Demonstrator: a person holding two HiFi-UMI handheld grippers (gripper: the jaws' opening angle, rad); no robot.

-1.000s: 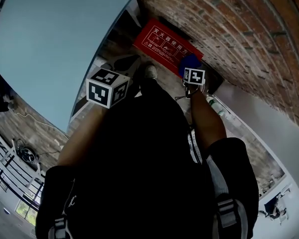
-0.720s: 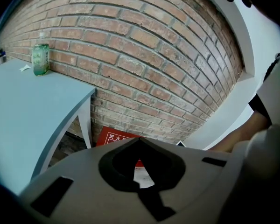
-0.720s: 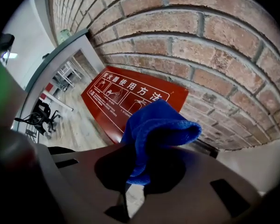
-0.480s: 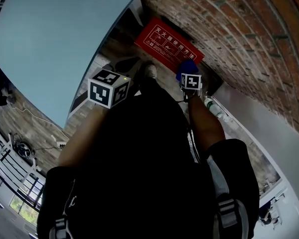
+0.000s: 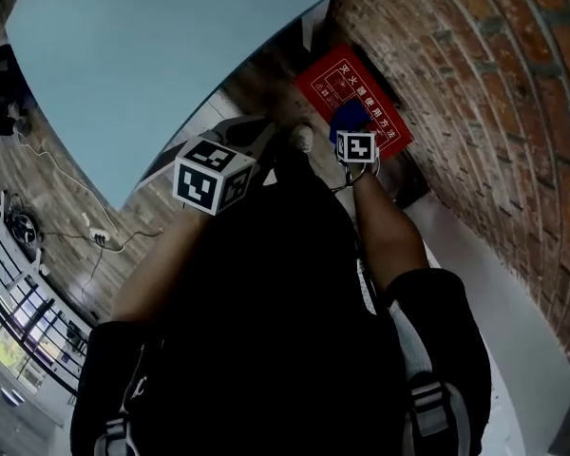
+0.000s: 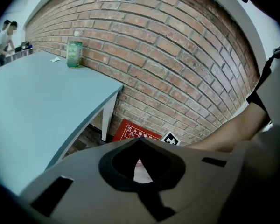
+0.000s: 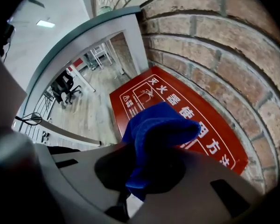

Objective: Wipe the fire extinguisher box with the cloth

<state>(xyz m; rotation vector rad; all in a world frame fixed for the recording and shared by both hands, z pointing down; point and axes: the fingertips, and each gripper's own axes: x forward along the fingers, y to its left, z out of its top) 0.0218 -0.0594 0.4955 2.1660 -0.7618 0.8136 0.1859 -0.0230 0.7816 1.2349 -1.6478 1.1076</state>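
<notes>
The red fire extinguisher box (image 5: pixel 361 88) with white print lies low against the brick wall. It also fills the right gripper view, where the box (image 7: pixel 203 115) runs under the jaws. My right gripper (image 7: pixel 141 171) is shut on a folded blue cloth (image 7: pixel 156 127), whose free end hangs over the middle of the box's printed face. From the head view the cloth (image 5: pixel 347 117) shows just past the right gripper (image 5: pixel 355 148). My left gripper (image 6: pixel 139 143) is held back near the body with its jaws together and nothing in them; from the head view only the left gripper's marker cube (image 5: pixel 212 174) shows.
A light blue table (image 5: pixel 152 55) stands left of the box, its white leg (image 6: pixel 107 120) close to the box's end. A green bottle (image 6: pixel 74 54) sits on it by the brick wall (image 6: pixel 177 55). A shoe (image 5: pixel 299 139) is near the box. Cables (image 5: pixel 90 240) lie on the wooden floor.
The right gripper has slid the blue cloth along the box's face from its right end to its middle. The head view has swung. The left gripper has barely moved.
</notes>
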